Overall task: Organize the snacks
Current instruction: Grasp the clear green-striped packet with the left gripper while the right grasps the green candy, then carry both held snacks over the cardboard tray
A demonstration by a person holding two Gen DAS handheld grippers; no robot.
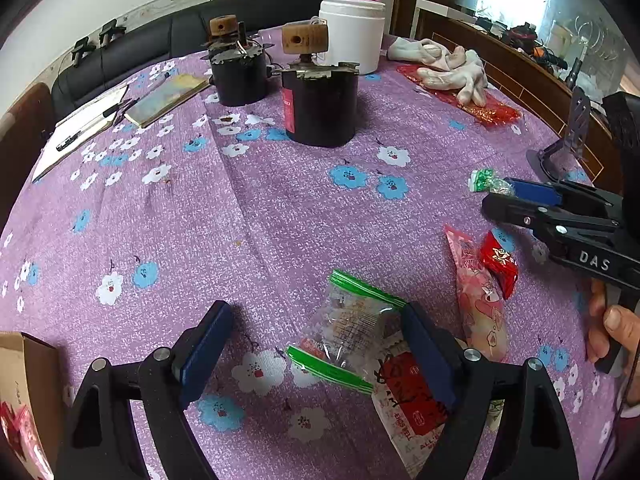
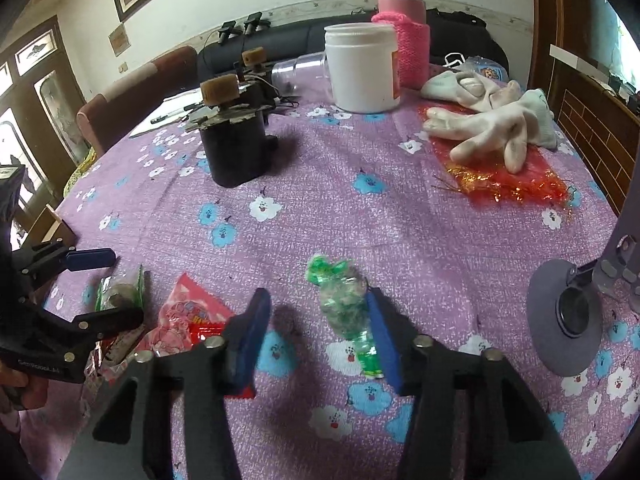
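My left gripper (image 1: 316,320) hangs open over a clear snack packet with green edges (image 1: 352,320); its right finger covers part of that packet and of a red-and-white packet (image 1: 408,396). A pink packet (image 1: 480,300) and a small red candy (image 1: 500,260) lie to the right. My right gripper (image 2: 316,300) straddles a green-wrapped candy (image 2: 344,304) lying on the cloth. Its right pad is against the candy and its left pad stands well apart. From the left wrist view, the right gripper (image 1: 496,196) sits just beside that candy (image 1: 486,182).
A cardboard box (image 1: 24,364) holding packets sits at the lower left. Two black cans (image 1: 320,108) (image 1: 238,76), a white jar (image 1: 352,36), white gloves (image 1: 452,68) on a red bag, notebooks (image 1: 80,124) and a grey round stand (image 2: 564,316) share the purple cloth.
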